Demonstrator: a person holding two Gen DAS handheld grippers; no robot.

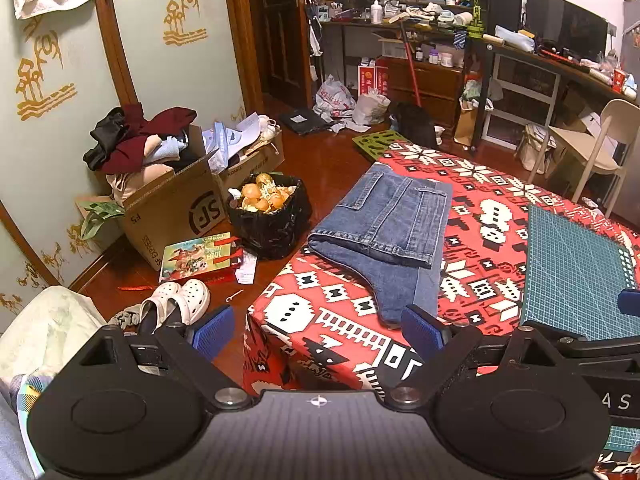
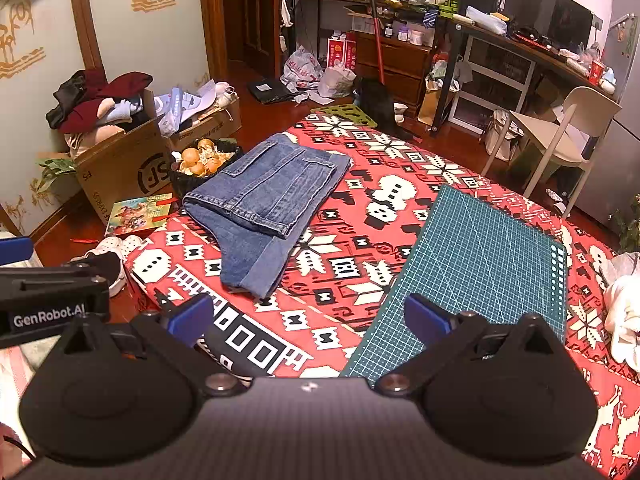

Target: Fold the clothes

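From your left wrist camera, your left tongs (image 1: pixel 318 332) stood spread wide, their ribbed blue pads (image 1: pixel 214 330) pinching nothing. Beyond them the folded jeans (image 1: pixel 386 224) lay flat on the tabletop (image 1: pixel 320 312), near its left edge and well apart from the pads. The denim was mid-blue and coarse, with stitched seams and a thick hem roll along the fold; a narrower tongue of cloth ran out toward you. The tabletop wore a red woven cloth with blocky white and black patterns. To the right lay a green cutting mat (image 1: pixel 576 264), flat, stiff and gridded. On the wooden floor to the left stood a cardboard box (image 1: pixel 168 208) heaped with soft clothes, and a glossy black bag (image 1: pixel 276 220).

From your right wrist camera, your right tongs (image 2: pixel 308 318) were also spread apart, with nothing between the smooth blue pads (image 2: pixel 428 316). The jeans (image 2: pixel 264 204) lay ahead and to the left, a layered rectangle with a pocket flap on top. The cutting mat (image 2: pixel 480 264) lay just beside the right pad, apart from the denim.
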